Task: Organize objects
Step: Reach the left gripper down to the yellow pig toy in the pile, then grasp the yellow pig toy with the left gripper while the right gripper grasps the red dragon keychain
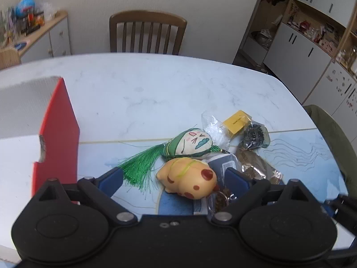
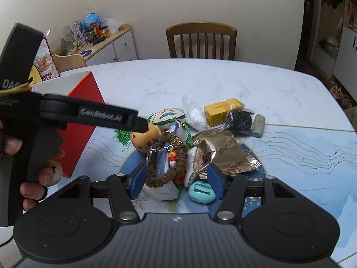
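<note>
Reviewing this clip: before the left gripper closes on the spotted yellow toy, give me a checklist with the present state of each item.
1. Left gripper open: ok.
2. Spotted yellow toy sits between its fingers: ok.
3. Green tassel clear of the fingers: not ok, strands lie against the left finger.
4. Red box stands beside the pile, open top reachable: cannot tell.
5. Right gripper open, out of the left's way: ok.
6. Keyring free of the toy: cannot tell.
</note>
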